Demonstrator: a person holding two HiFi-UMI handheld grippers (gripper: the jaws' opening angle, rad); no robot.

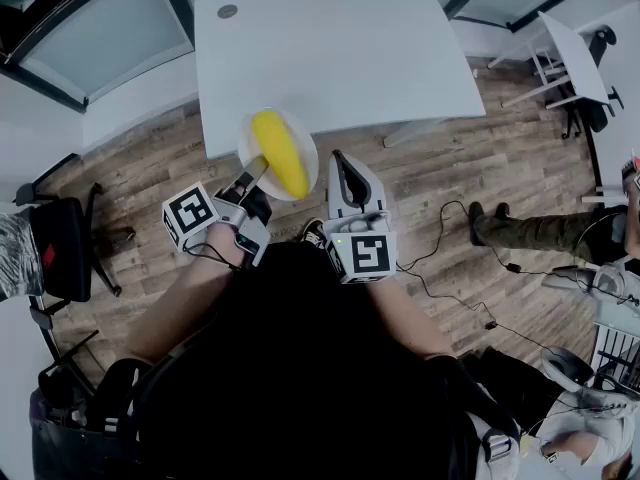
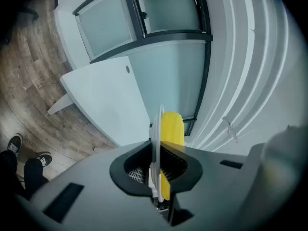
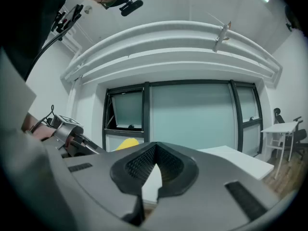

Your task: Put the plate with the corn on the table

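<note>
A white plate (image 1: 300, 158) carrying a yellow corn cob (image 1: 278, 153) hangs over the near edge of the white table (image 1: 330, 48). My left gripper (image 1: 258, 166) is shut on the plate's near rim. In the left gripper view the plate (image 2: 155, 143) stands edge-on between the jaws, with the corn (image 2: 172, 126) on its right face. My right gripper (image 1: 337, 158) is just right of the plate, shut and holding nothing. Its own view shows the jaws (image 3: 154, 150) met, the corn (image 3: 126, 143) to the left and the table (image 3: 236, 159) ahead.
A black chair (image 1: 62, 248) stands on the wood floor at the left. A second white desk (image 1: 575, 53) with chairs is at the upper right. A person's legs (image 1: 530, 230) and cables (image 1: 450, 268) lie to the right. Glass partitions (image 1: 100, 28) rise behind the table.
</note>
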